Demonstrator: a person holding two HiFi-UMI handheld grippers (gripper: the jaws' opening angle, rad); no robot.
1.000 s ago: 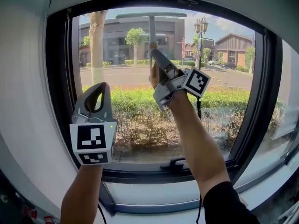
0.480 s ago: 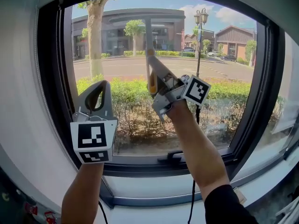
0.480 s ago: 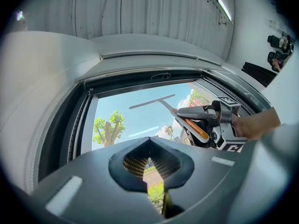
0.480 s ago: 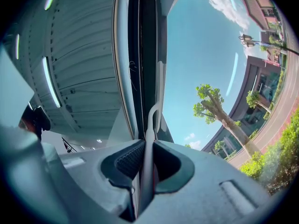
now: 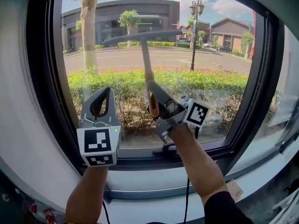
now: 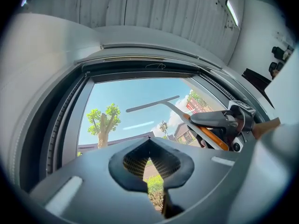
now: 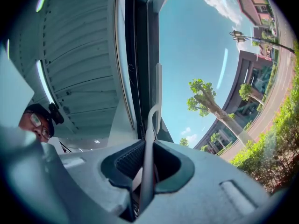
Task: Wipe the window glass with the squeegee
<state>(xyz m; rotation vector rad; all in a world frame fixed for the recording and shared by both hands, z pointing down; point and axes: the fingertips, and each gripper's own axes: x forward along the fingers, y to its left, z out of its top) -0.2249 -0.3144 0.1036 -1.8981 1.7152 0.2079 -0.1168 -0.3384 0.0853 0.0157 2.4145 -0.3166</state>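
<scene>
The squeegee's grey blade [image 5: 140,35] lies across the upper window glass [image 5: 219,78], tilted slightly. Its thin shaft runs down to an orange handle [image 5: 150,101]. My right gripper [image 5: 153,97] is shut on that handle near the middle of the pane. In the right gripper view the shaft [image 7: 148,162] passes between the jaws of my right gripper [image 7: 147,146] up to the blade [image 7: 159,97]. My left gripper [image 5: 103,91] hovers shut and holds nothing, left of the squeegee in front of the lower glass. In the left gripper view my left gripper [image 6: 149,141] points at the blade [image 6: 152,103].
A dark window frame [image 5: 42,101] surrounds the pane, with a latch handle [image 5: 168,148] on its bottom rail. Below runs a pale sill [image 5: 154,181]. A black cable [image 5: 187,195] hangs from my right gripper. A person [image 7: 37,122] shows at the right gripper view's left edge.
My right gripper has drawn the squeegee downward, so the blade now sits lower on the glass. The left gripper has stayed roughly where it was.
</scene>
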